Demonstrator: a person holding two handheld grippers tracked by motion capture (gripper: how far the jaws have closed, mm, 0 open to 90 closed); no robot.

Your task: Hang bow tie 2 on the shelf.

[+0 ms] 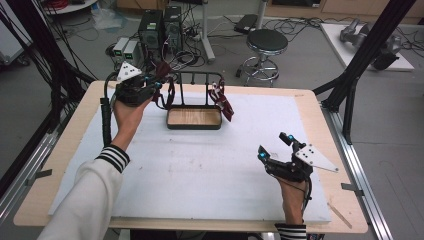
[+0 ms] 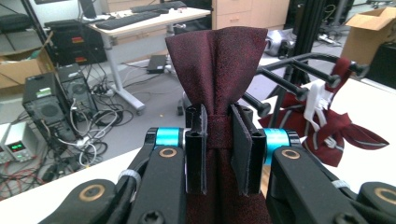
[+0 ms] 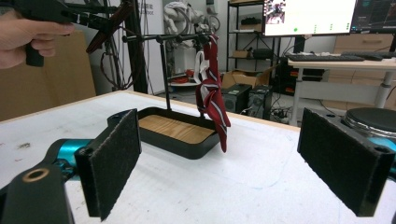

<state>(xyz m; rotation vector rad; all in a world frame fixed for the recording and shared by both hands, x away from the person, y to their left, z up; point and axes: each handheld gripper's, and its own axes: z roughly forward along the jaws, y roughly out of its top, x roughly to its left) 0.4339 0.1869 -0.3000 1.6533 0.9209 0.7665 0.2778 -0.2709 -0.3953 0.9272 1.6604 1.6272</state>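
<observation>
Left gripper view: left gripper [image 2: 218, 149] clamps the dark red tie [image 2: 217, 70]; it could snag the rack [image 2: 299, 77]; right gripper [image 3: 233, 163] gapes empty

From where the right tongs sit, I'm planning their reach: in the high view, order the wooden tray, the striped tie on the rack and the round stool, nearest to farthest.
1. Wooden tray, up-left of the right tongs, mid-table.
2. Striped tie, hanging at the rack's right end, just behind the tray.
3. Round stool, on the floor beyond the table.
</observation>
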